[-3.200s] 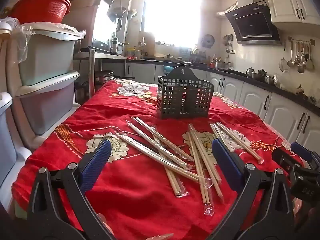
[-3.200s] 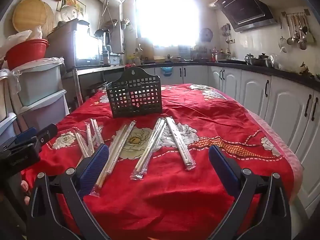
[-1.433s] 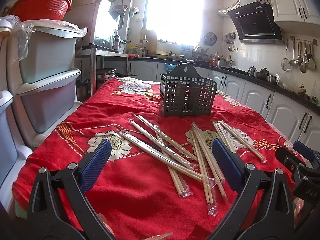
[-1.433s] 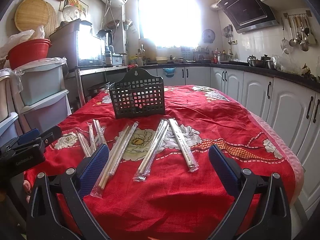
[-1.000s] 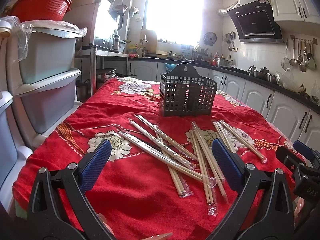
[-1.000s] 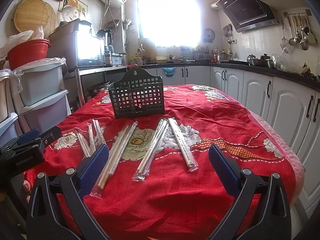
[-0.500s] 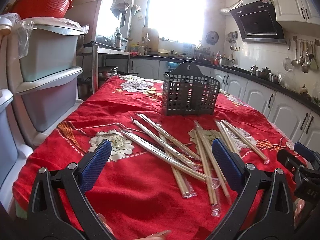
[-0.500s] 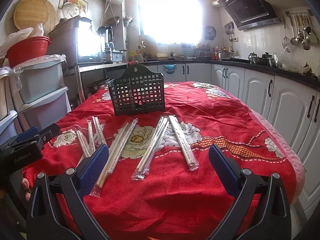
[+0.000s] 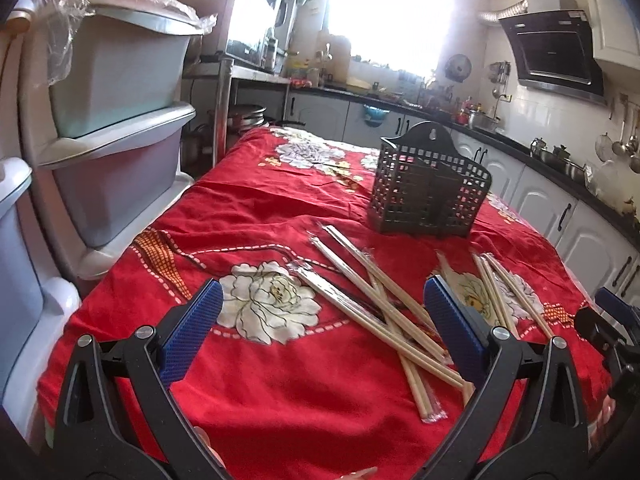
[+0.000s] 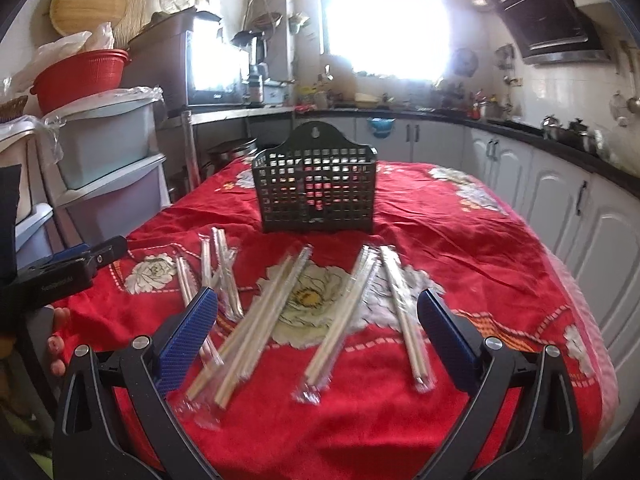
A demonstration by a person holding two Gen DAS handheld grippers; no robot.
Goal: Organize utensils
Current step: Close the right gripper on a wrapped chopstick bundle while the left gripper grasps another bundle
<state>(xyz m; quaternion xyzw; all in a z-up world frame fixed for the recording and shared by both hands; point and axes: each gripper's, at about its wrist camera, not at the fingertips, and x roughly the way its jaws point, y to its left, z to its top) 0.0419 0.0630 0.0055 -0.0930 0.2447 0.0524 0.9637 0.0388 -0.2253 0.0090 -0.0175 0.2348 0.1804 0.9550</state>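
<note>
Red floral tablecloth [image 9: 260, 216] covers the table. Dark grey perforated plastic utensil caddy [image 10: 316, 192] stands upright toward the far side, nothing visible inside it.

Plastic-wrapped wooden chopstick pairs [image 10: 352, 312] lie loose on the cloth on the near side of the caddy, well apart from it. In the left wrist view several of them [image 9: 372, 304] cross one another in a heap; others lie singly to the right.

Left gripper [image 9: 324, 332] hovers above the near table edge, blue-padded fingers [image 9: 192, 336] spread wide, nothing between them. Right gripper [image 10: 316, 340] likewise spread wide and empty, above the near ends of the chopsticks.

Stacked grey plastic storage drawers [image 9: 116, 128] stand just beside the table's left edge.
</note>
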